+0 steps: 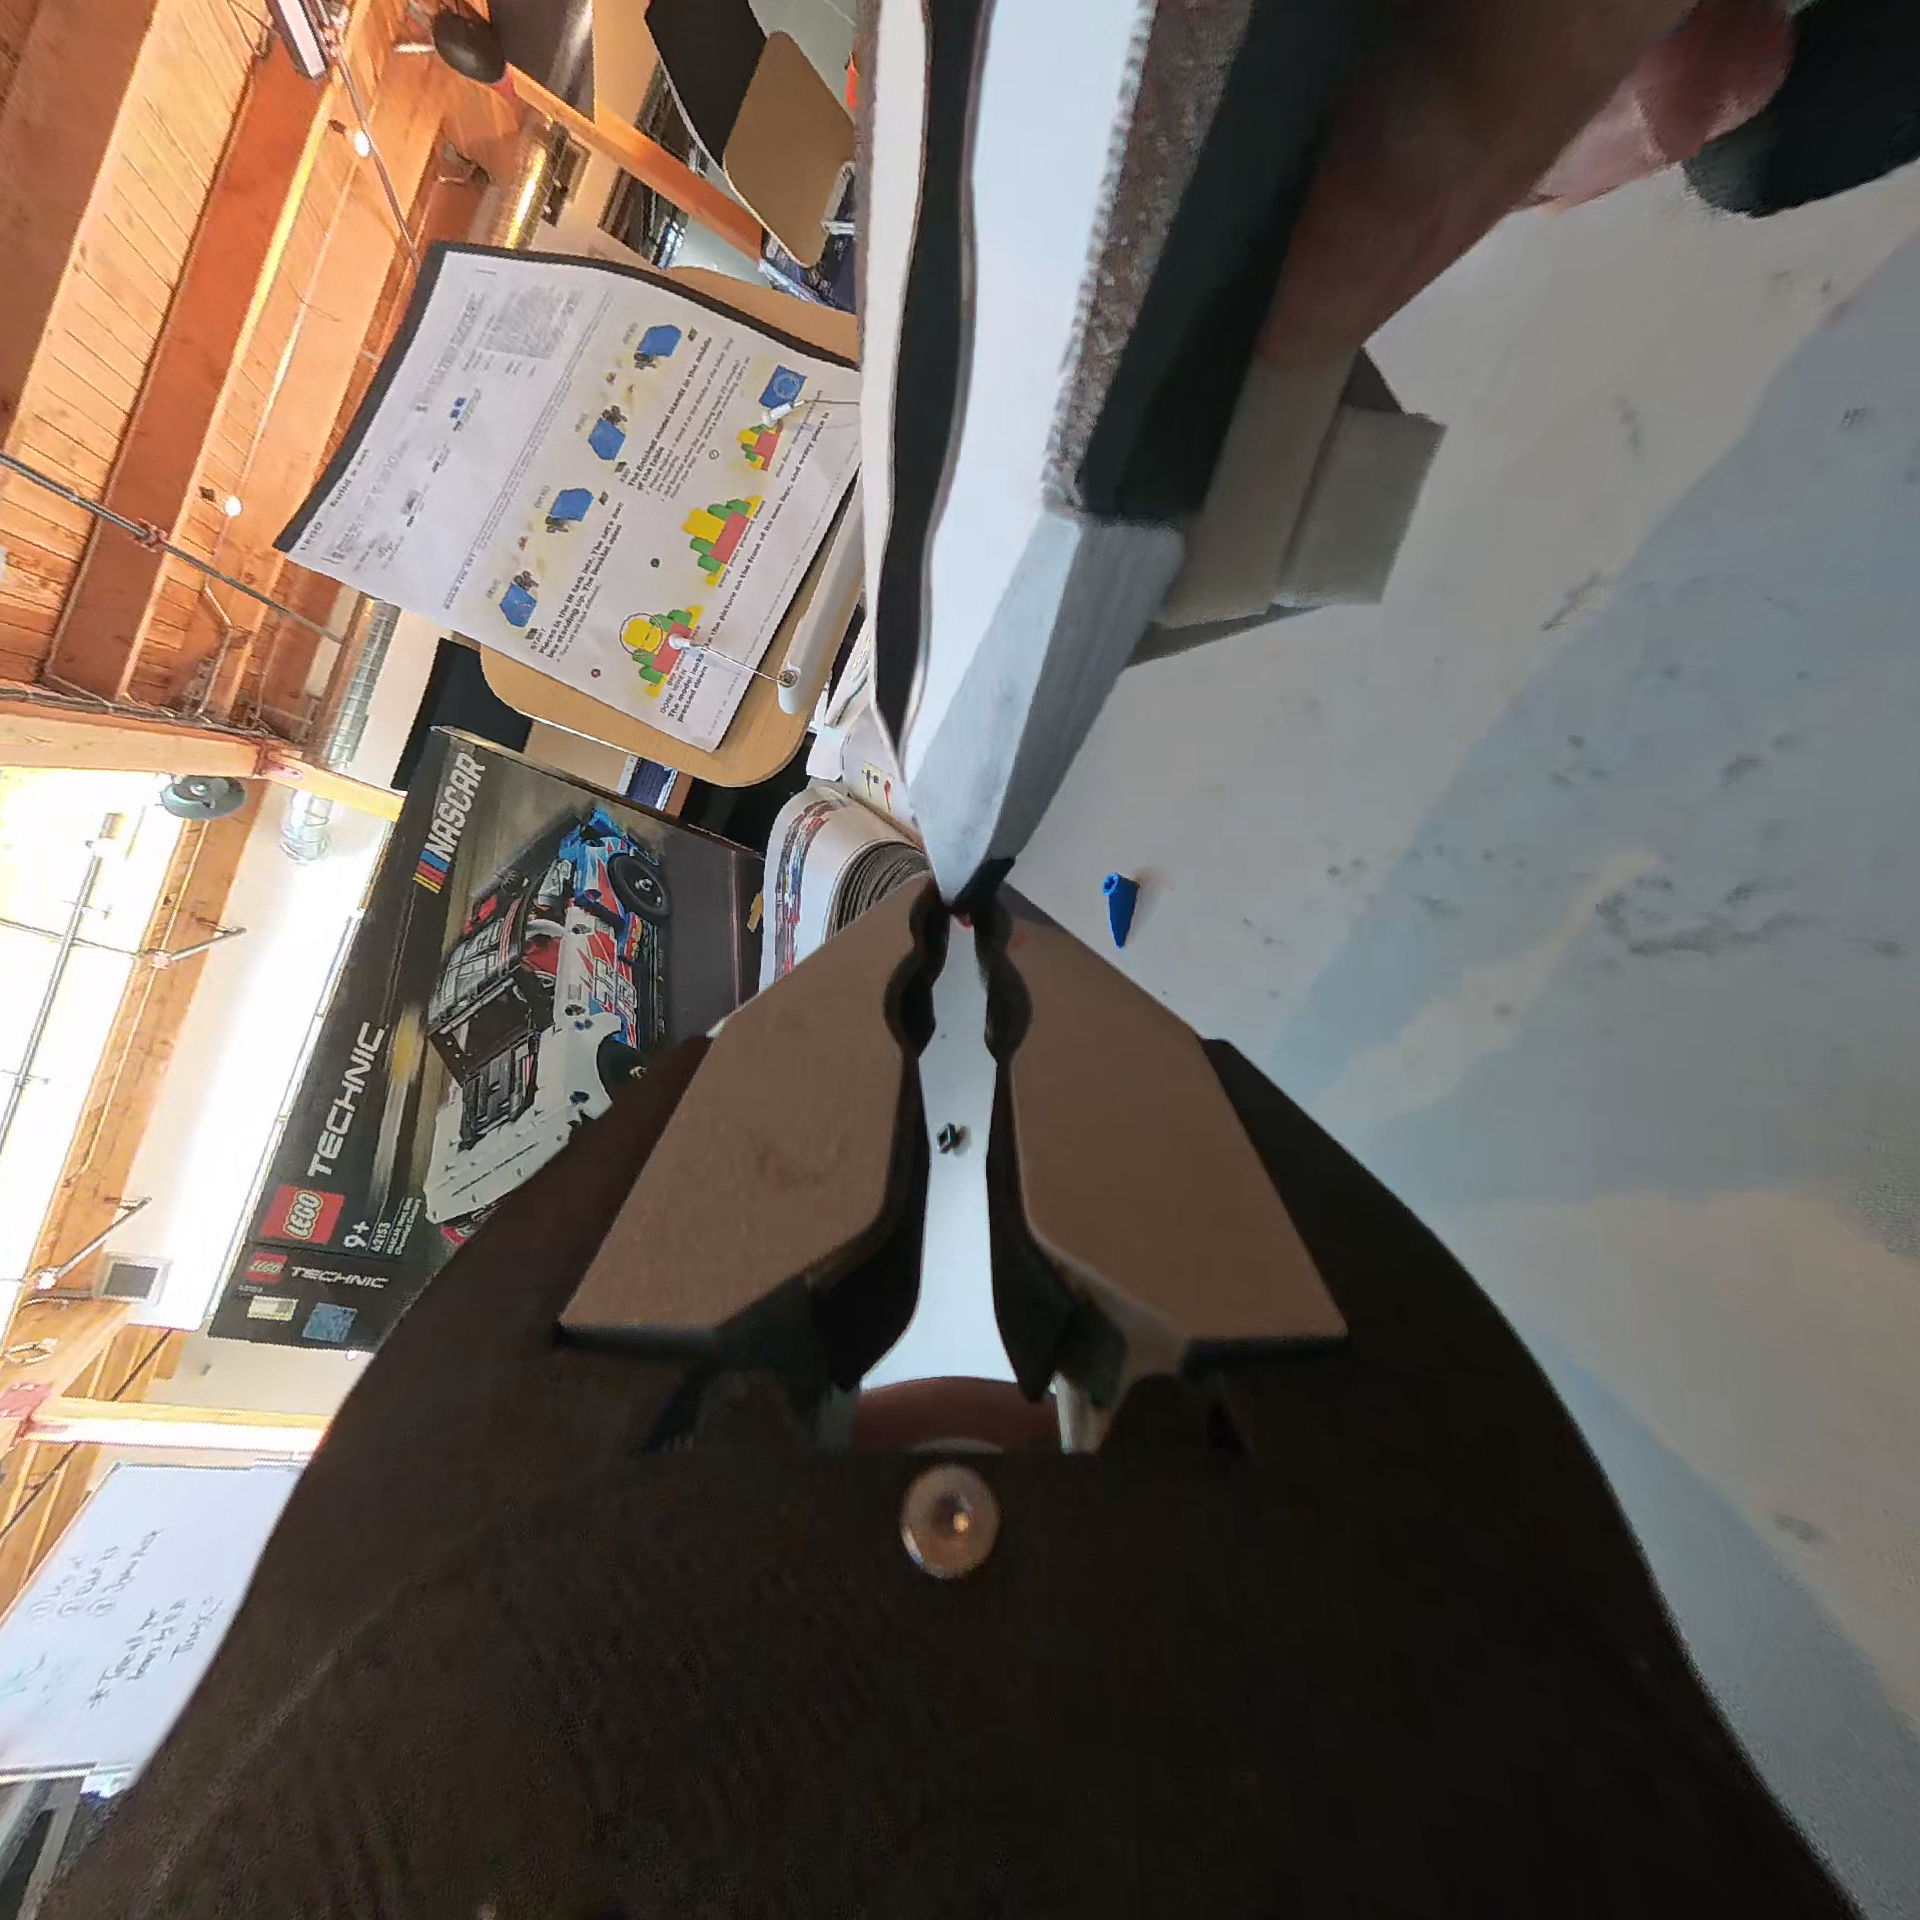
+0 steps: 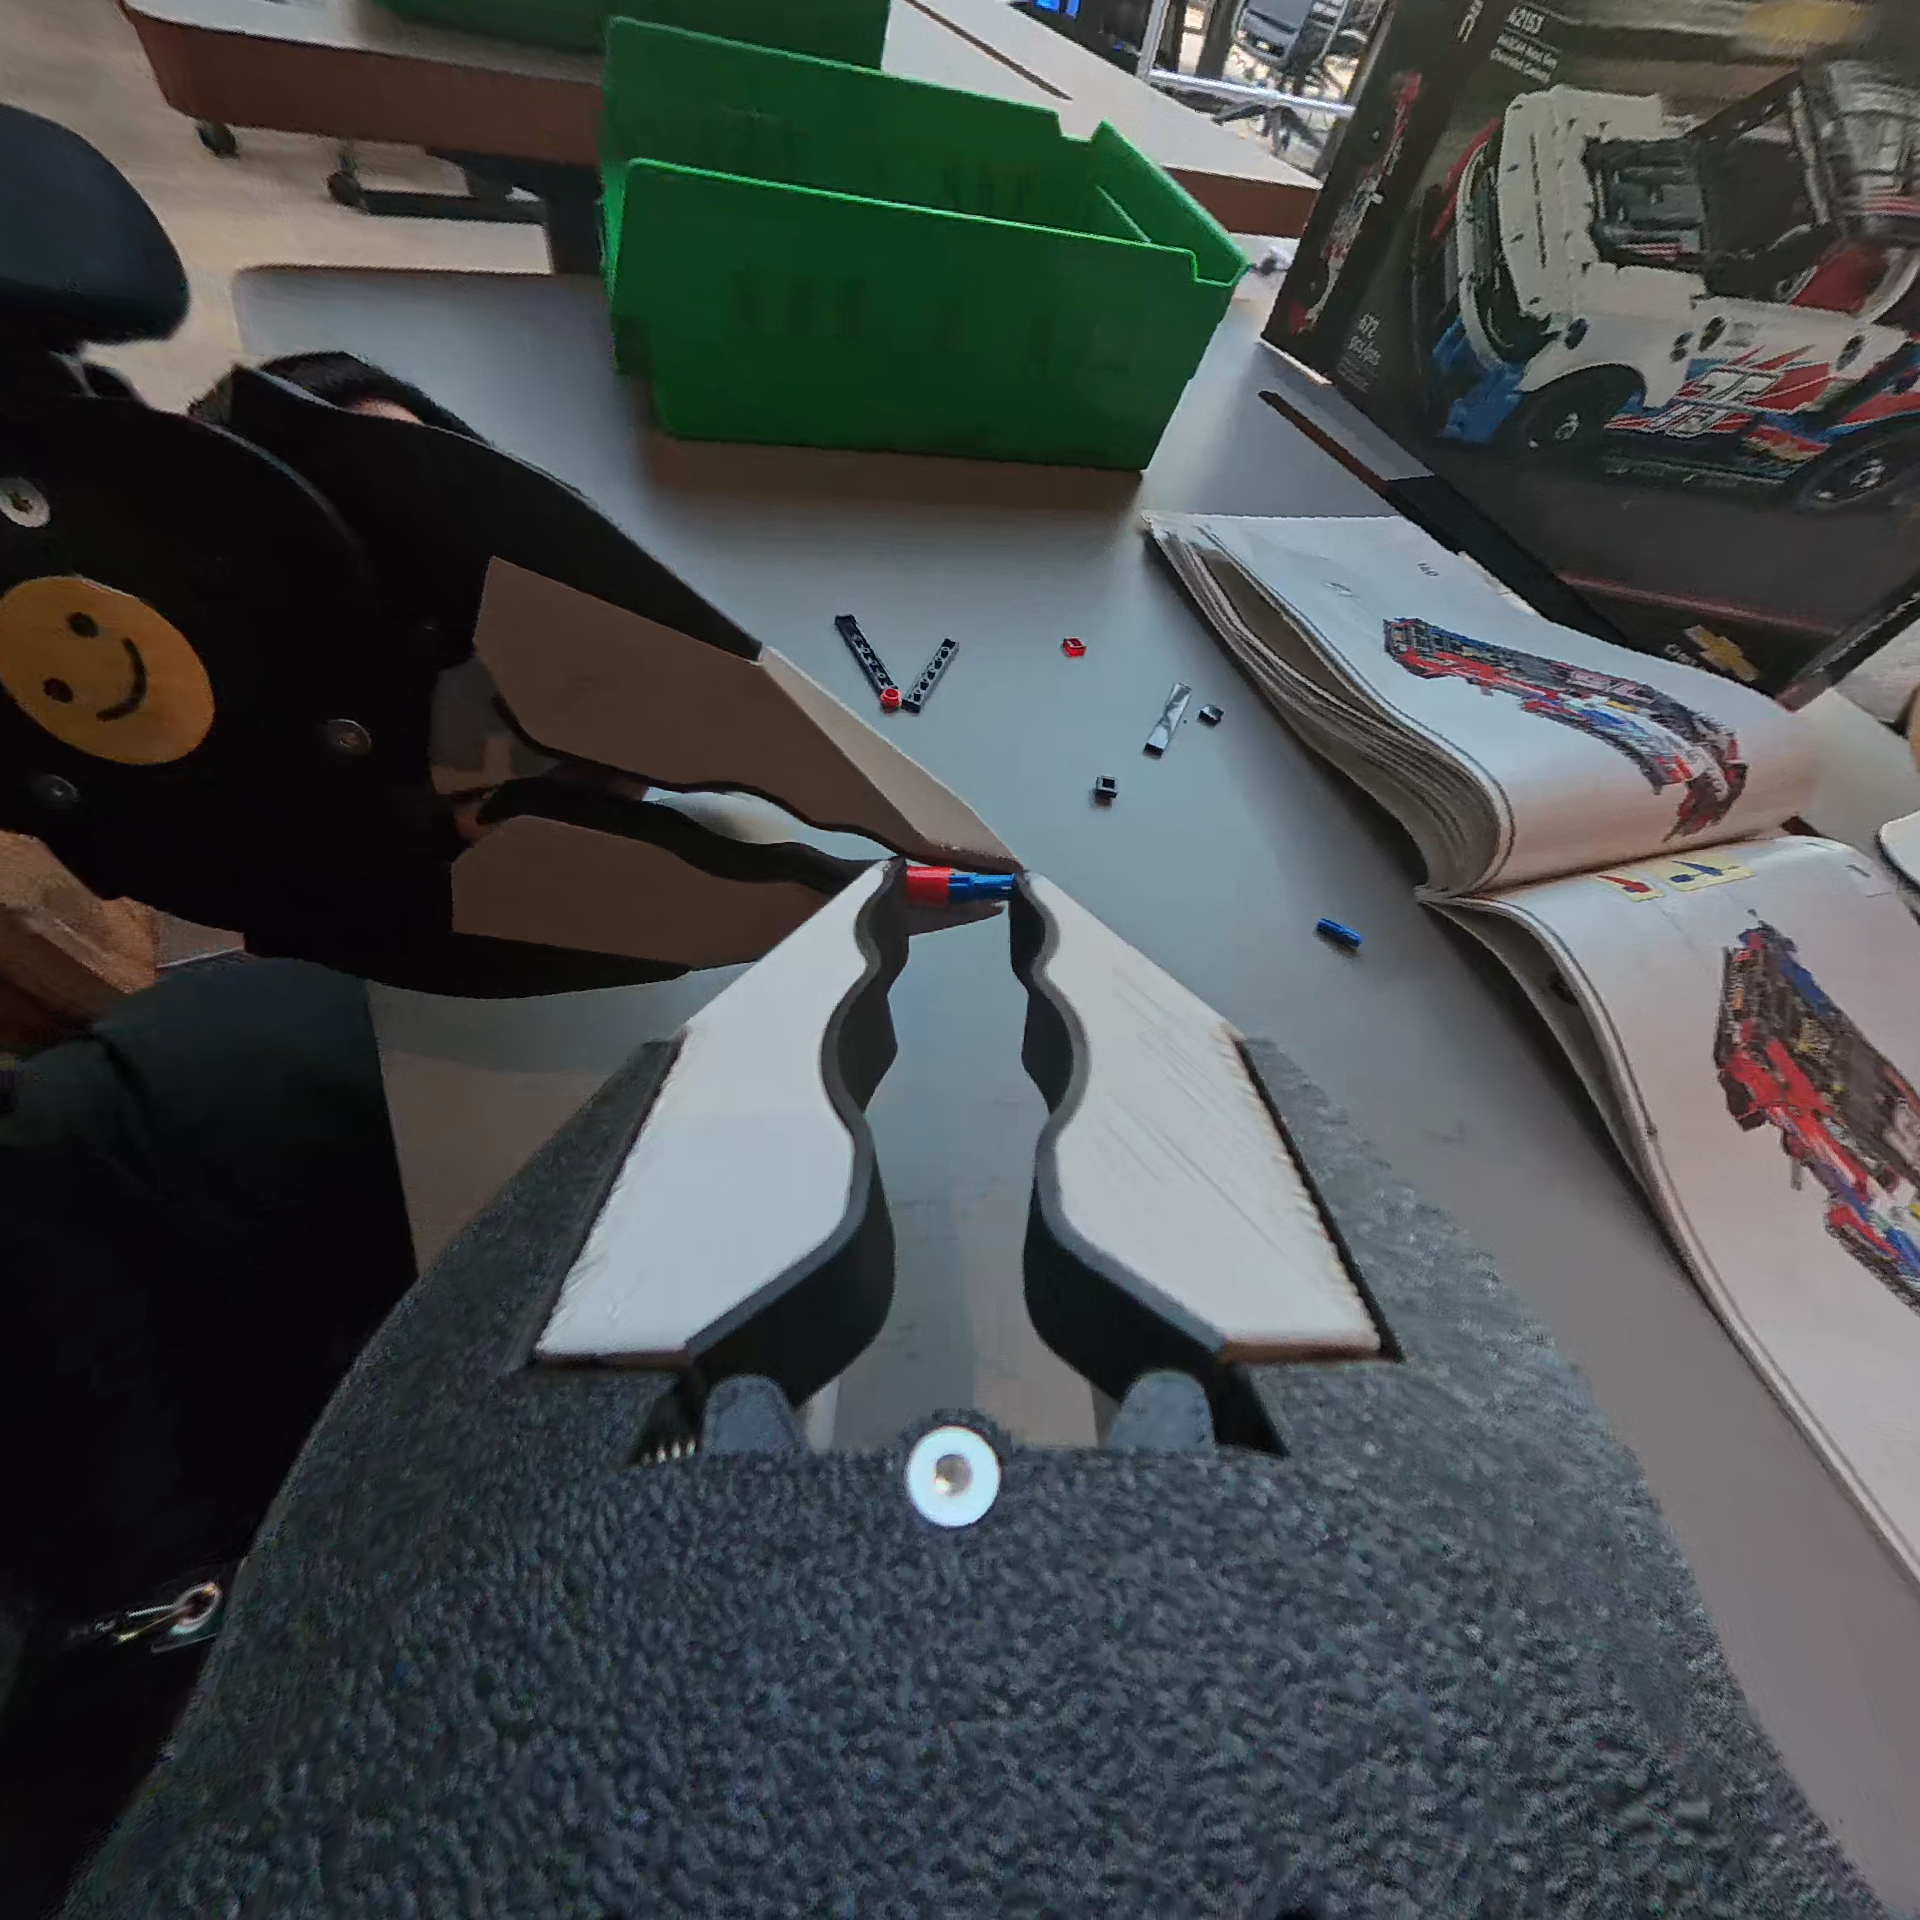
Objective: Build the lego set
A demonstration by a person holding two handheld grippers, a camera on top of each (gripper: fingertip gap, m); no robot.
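Bright window glare, wide-angle edge distortion, blurred background

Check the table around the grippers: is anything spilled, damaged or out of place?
Nothing looks damaged or spilled. Loose pieces lie scattered on the grey table: two black studded beams in a V, a small blue pin near the open instruction booklet. The left gripper pinches a red-and-blue connector piece.

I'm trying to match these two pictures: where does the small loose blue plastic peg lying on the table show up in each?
Left wrist view: the small blue plastic peg lies on the pale table, just right of the left gripper tips.
Right wrist view: same peg, right of the right gripper and the red-and-blue pin that the left gripper pinches, beside the open instruction booklet.
Shared landmark: the race-car set box.
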